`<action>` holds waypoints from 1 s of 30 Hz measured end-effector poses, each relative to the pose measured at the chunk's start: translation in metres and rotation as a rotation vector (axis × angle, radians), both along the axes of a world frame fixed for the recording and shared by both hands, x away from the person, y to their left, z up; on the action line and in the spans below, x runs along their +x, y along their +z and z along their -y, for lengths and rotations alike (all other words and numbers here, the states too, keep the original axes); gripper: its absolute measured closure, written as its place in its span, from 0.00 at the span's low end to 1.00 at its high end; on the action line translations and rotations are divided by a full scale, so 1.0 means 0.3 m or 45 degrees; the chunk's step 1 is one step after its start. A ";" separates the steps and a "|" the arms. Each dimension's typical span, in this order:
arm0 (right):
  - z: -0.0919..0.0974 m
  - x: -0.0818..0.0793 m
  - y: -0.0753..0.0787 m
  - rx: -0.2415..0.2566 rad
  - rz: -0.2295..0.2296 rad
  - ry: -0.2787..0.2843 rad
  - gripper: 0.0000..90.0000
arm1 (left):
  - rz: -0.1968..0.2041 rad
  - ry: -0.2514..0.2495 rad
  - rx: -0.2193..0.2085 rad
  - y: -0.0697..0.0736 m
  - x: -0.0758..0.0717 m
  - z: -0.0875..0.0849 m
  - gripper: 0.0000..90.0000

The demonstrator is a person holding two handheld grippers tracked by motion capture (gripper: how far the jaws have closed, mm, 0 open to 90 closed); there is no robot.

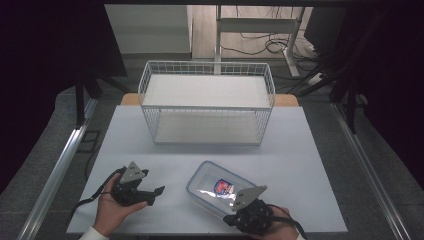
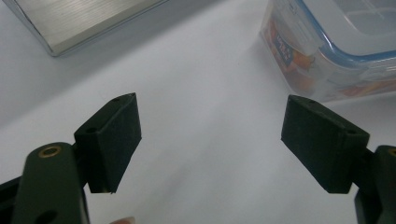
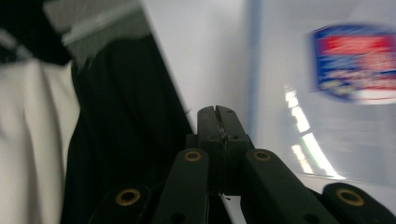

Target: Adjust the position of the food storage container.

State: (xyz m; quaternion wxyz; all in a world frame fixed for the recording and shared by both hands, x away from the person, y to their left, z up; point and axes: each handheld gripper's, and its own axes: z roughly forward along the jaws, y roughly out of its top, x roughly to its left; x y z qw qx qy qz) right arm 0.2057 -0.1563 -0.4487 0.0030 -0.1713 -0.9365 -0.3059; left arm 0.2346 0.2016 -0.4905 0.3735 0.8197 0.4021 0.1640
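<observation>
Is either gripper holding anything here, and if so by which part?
Nothing is held. The left gripper is open over bare table; the right gripper is shut empty beside the box.

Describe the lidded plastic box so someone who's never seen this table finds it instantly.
On the white table, look in front of the white wire basket, toward the near edge. The plastic box lies there, by the right gripper. It is clear, with a blue-rimmed lid and a red-and-blue label.

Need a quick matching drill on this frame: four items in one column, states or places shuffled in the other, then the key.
1. left gripper
2. right gripper
3. plastic container
4. wire basket

A. far side of the table, empty
B. jaws pressed together
C. near edge, lid on, between the hands
D. jaws apart, nothing between

Pairs: 1-D, 2-B, 3-C, 4-A
</observation>
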 end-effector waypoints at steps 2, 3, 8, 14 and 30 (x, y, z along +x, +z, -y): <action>-0.018 -0.009 -0.023 -0.052 0.001 0.038 0.99 | -0.001 -0.001 0.000 0.000 -0.001 0.001 0.22; -0.024 -0.010 -0.034 -0.076 0.004 0.057 0.99 | -0.001 -0.001 -0.001 0.000 -0.002 0.001 0.22; -0.024 -0.007 -0.054 -0.137 0.020 0.065 0.99 | 0.003 -0.001 0.003 0.001 -0.002 -0.002 0.22; -0.026 -0.008 -0.052 -0.189 0.071 0.066 0.99 | 0.003 0.000 -0.001 0.001 -0.002 -0.002 0.22; 0.058 0.114 -0.067 -0.230 0.172 -0.157 0.99 | -0.006 -0.002 -0.006 -0.001 0.000 0.002 0.22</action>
